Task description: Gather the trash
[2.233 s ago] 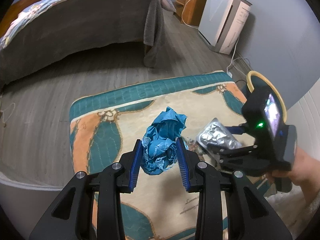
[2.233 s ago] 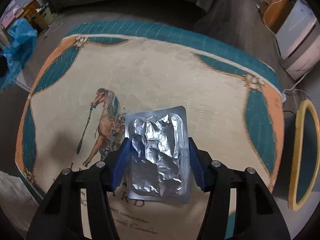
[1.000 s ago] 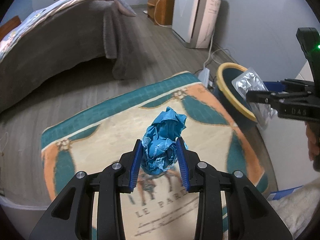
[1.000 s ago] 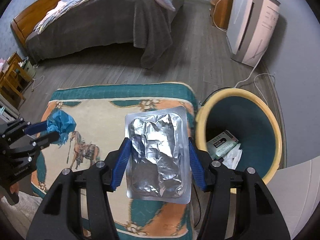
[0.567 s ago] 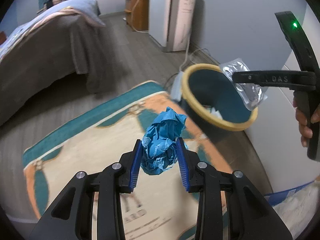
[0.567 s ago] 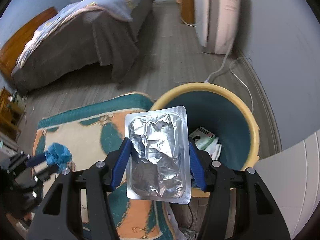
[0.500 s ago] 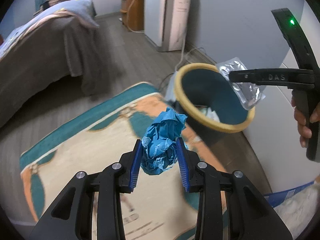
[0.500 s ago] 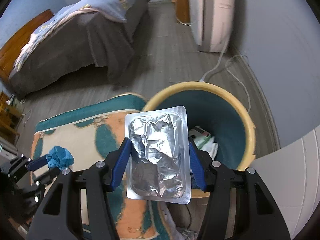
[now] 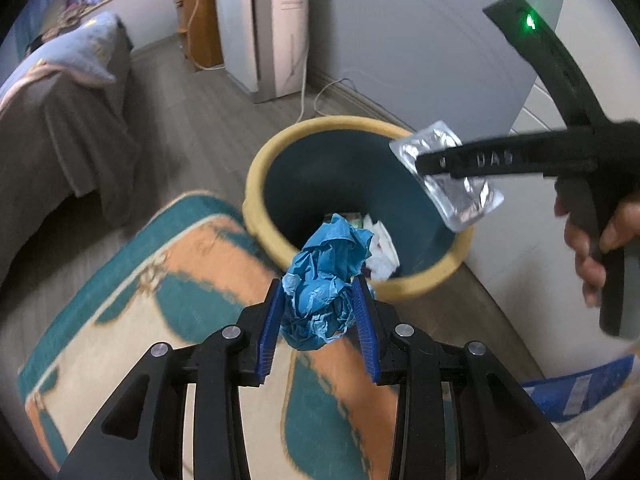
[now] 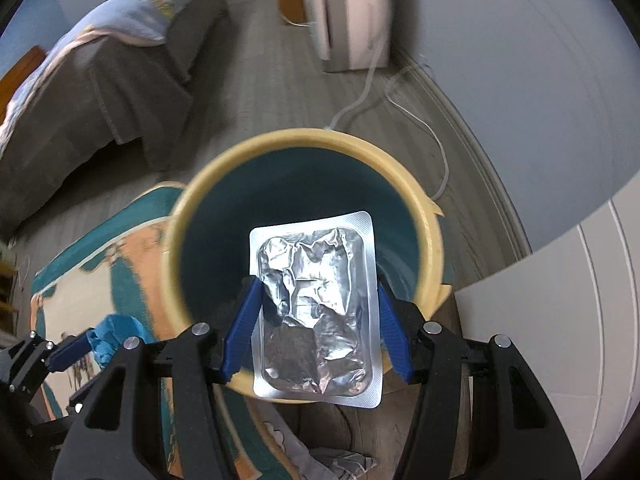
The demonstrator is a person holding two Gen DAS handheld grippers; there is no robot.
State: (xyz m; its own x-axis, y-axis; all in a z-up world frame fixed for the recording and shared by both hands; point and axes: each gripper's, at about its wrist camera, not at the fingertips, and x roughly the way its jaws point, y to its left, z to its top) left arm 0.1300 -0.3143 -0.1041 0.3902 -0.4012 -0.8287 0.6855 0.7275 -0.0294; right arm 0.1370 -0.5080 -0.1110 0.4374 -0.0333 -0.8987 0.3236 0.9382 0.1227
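My left gripper (image 9: 320, 308) is shut on a crumpled blue paper wad (image 9: 324, 280), held above the near rim of a teal bin with a yellow rim (image 9: 256, 184). My right gripper (image 10: 314, 308) is shut on a flat silver foil packet (image 10: 316, 304), held directly over the bin's mouth (image 10: 188, 216). In the left wrist view the right gripper (image 9: 448, 168) reaches in from the right with the foil packet (image 9: 460, 200) over the bin's far side. White paper and a small box (image 9: 380, 244) lie at the bin's bottom. The left gripper (image 10: 80, 348) with the blue wad (image 10: 116, 332) shows at lower left in the right wrist view.
The bin stands on grey wood floor between a patterned teal, orange and cream rug (image 9: 180, 280) and a grey wall (image 9: 400, 40). A white appliance (image 9: 276, 28) with a trailing cord (image 10: 420, 128), a wooden cabinet (image 9: 204, 32) and a bed with a grey cover (image 9: 60, 120) stand behind.
Both grippers have swung from over the rug toward the bin. The foil packet now hangs over the bin's opening and the blue wad has reached its near rim. Both grips are unchanged.
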